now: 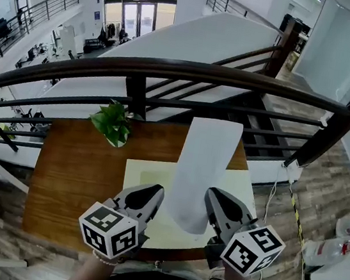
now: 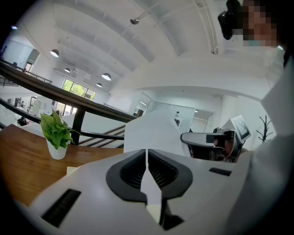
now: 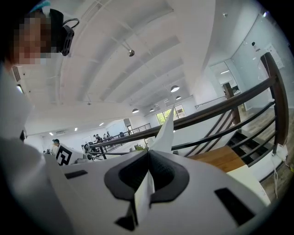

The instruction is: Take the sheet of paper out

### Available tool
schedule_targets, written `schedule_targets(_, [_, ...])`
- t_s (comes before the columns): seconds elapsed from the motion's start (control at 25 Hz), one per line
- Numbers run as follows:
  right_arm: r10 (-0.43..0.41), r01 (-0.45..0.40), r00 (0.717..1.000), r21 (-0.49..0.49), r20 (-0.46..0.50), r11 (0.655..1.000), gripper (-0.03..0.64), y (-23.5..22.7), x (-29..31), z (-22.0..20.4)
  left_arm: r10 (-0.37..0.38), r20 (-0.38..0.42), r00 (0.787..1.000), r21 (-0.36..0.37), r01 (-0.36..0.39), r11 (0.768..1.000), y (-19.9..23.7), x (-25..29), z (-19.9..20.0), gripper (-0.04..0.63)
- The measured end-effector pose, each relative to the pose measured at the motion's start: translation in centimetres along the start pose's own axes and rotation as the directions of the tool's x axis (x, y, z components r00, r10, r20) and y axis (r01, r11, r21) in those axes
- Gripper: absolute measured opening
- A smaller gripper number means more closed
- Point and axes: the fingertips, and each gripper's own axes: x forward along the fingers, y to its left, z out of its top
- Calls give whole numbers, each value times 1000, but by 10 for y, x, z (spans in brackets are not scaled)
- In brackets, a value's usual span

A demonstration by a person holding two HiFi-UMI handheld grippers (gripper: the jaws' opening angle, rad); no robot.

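Above wooden table [image 1: 73,173] by balcony railing [image 1: 172,70]: left gripper [image 1: 153,194], right gripper [image 1: 213,198] both clamped on paper sheet [image 1: 204,160].

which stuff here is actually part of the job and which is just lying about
Job: sheet of paper; left gripper and right gripper, both shut on it.
Lying about: potted plant; cream mat; wooden table; railing.

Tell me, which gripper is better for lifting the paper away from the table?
Right, but barely. The left gripper and right gripper both have jaws shut on the sheet of paper, one at each lower side. The right seems to pinch more of it.
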Motion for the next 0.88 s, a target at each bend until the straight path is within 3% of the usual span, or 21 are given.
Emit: schedule_targets(0.88, [19,-20,999,-9,-37,1000,28,-6,8,-8,-1,-19,1000,-4,1,1000,-3,10,-5,26])
